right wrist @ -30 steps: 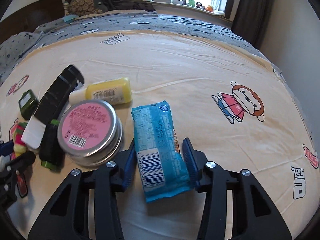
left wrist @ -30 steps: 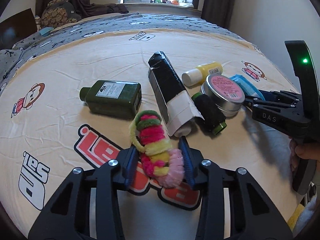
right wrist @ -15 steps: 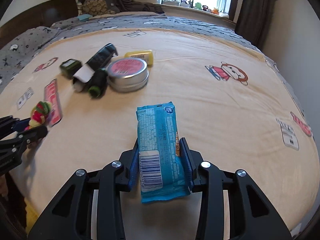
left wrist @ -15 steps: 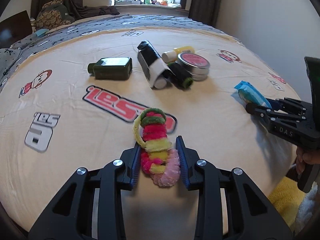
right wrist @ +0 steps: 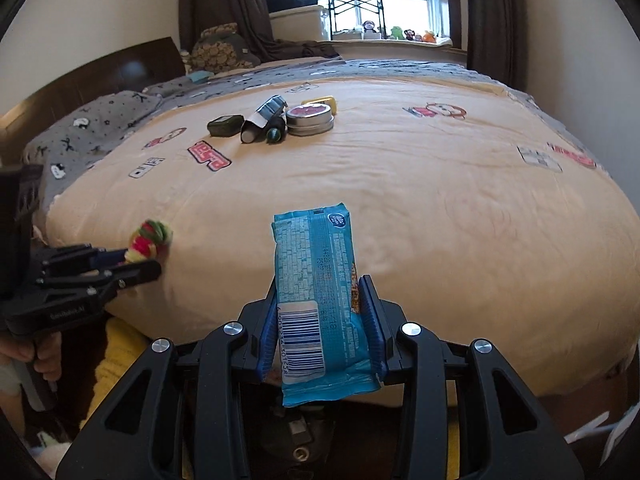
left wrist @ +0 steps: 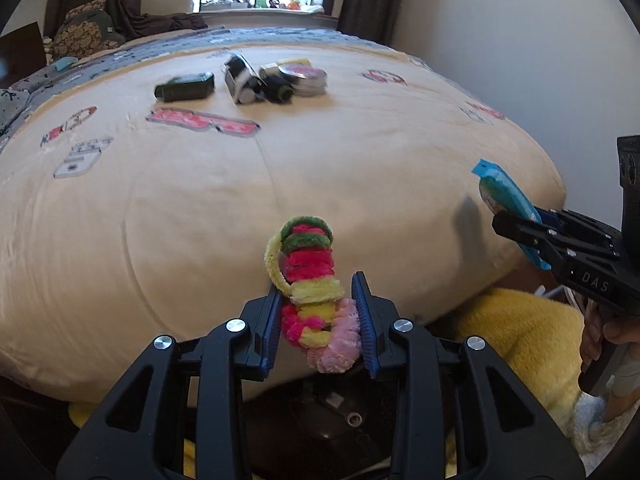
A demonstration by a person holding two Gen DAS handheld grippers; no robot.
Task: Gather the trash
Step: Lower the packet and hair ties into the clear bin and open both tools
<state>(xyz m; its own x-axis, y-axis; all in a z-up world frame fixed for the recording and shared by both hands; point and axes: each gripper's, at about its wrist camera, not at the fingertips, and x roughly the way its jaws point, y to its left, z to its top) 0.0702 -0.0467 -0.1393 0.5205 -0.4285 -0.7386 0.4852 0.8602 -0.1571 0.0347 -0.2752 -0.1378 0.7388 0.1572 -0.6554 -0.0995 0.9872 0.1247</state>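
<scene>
Both loaded grippers now back past the bed (left wrist: 360, 168) edge: left gripper (left wrist: 318, 320) around pipe-cleaner coil (left wrist: 310, 276), right gripper (right wrist: 322, 328) around blue wrapper (right wrist: 316, 280).

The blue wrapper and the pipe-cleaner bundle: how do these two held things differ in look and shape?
The blue wrapper is flat, smooth and printed, with a barcode; the pipe-cleaner bundle is fuzzy and coiled. The wrapper is almost all blue; the bundle mixes green, red, yellow and pink. The wrapper is in the right gripper, the bundle in the left gripper. Both are clamped between blue-padded jaws and held off the bed, near its edge.
</scene>
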